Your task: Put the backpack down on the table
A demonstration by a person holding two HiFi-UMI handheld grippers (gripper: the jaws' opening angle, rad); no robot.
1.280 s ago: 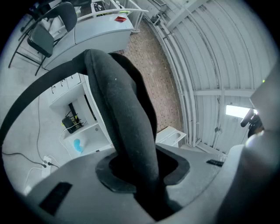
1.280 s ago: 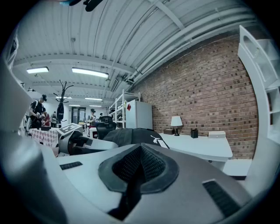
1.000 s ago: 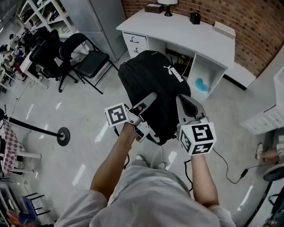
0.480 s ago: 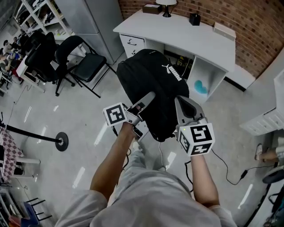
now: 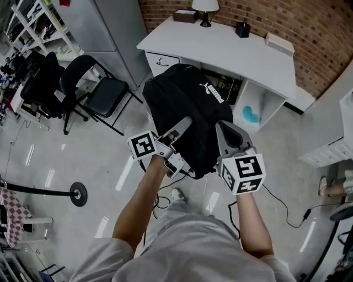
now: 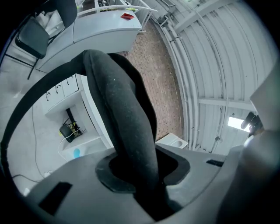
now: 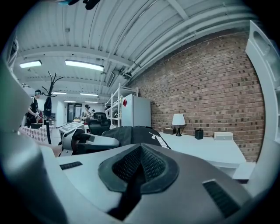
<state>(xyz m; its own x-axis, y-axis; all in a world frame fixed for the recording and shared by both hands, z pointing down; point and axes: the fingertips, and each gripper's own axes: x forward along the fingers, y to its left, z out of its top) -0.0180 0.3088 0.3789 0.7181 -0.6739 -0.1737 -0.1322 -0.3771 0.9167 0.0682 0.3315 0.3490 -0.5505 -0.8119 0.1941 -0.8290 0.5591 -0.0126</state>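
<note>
A black backpack (image 5: pixel 187 104) with a white logo hangs in the air between my two grippers, in front of the white table (image 5: pixel 237 52). In the head view my left gripper (image 5: pixel 181 128) grips it from the left and my right gripper (image 5: pixel 225 132) from the right. The left gripper view shows my left gripper (image 6: pixel 140 170) shut on a thick padded black strap (image 6: pixel 127 113). In the right gripper view my right gripper (image 7: pixel 138 168) is shut on black mesh fabric of the backpack (image 7: pixel 131 133), with the table (image 7: pixel 210 151) beyond.
On the table stand a lamp (image 5: pixel 205 8), a black cup (image 5: pixel 242 28) and a small box (image 5: pixel 278 41). Black chairs (image 5: pixel 105 88) stand left of it, with a grey cabinet (image 5: pixel 110 27) behind. A stanchion base (image 5: pixel 79 194) and a cable (image 5: pixel 287 212) are on the floor.
Both grippers and the backpack have moved closer to the white table as the person walks. Both grips look unchanged.
</note>
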